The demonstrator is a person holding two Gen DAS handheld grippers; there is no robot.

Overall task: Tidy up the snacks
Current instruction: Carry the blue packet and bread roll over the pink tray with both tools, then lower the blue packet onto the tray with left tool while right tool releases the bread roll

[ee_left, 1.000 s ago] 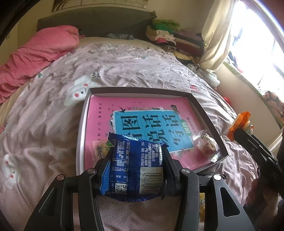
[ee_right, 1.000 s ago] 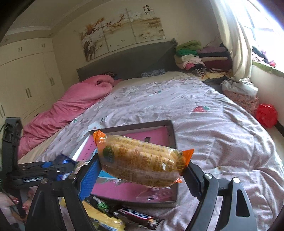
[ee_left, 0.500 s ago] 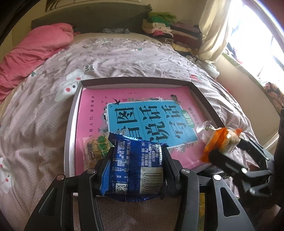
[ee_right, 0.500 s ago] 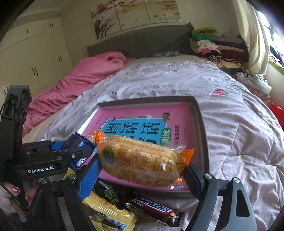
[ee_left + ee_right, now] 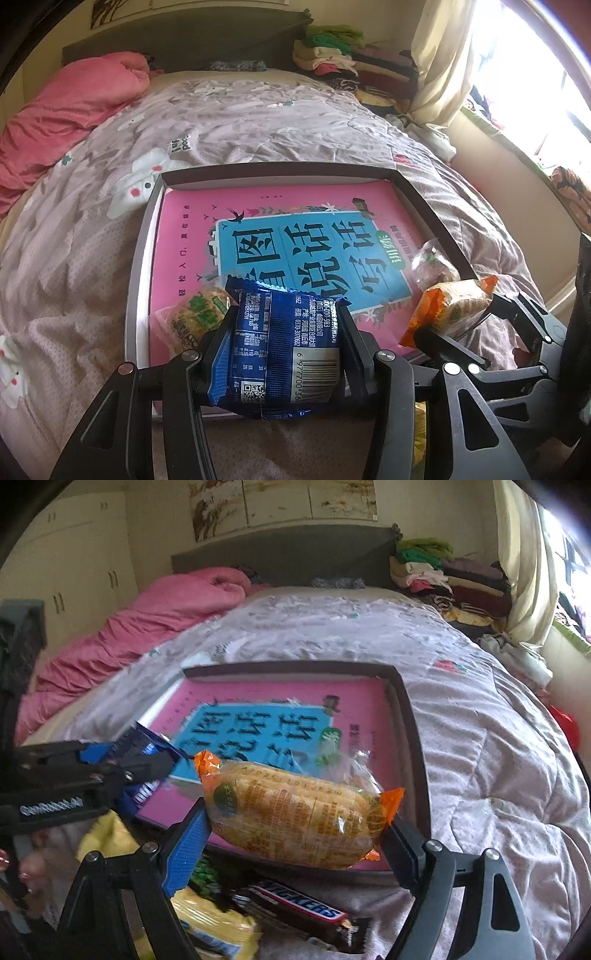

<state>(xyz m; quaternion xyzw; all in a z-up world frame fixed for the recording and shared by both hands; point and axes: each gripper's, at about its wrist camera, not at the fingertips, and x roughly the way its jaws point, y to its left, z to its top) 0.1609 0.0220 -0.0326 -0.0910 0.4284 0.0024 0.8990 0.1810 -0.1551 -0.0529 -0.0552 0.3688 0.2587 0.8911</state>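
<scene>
left gripper point(image 5: 282, 354) clamped, right gripper point(image 5: 295, 823) clamped

Bed point(image 5: 258, 122) covered by a grey-lilac printed quilt point(image 5: 480, 738). Crumpled pink duvet point(image 5: 70, 107) along its left side, against a dark grey headboard point(image 5: 295, 554). Stack of folded clothes point(image 5: 443, 572) at the far right corner, beside a cream curtain point(image 5: 439, 62). White wardrobe doors point(image 5: 74, 568) and wall paintings point(image 5: 280, 506) behind.

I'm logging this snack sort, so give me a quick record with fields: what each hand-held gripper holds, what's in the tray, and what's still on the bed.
left hand-held gripper: shut on blue snack packet
right hand-held gripper: shut on orange-ended snack pack
tray: pink book, two clear-wrapped snacks
on bedspread: Snickers bar, yellow packet
</scene>
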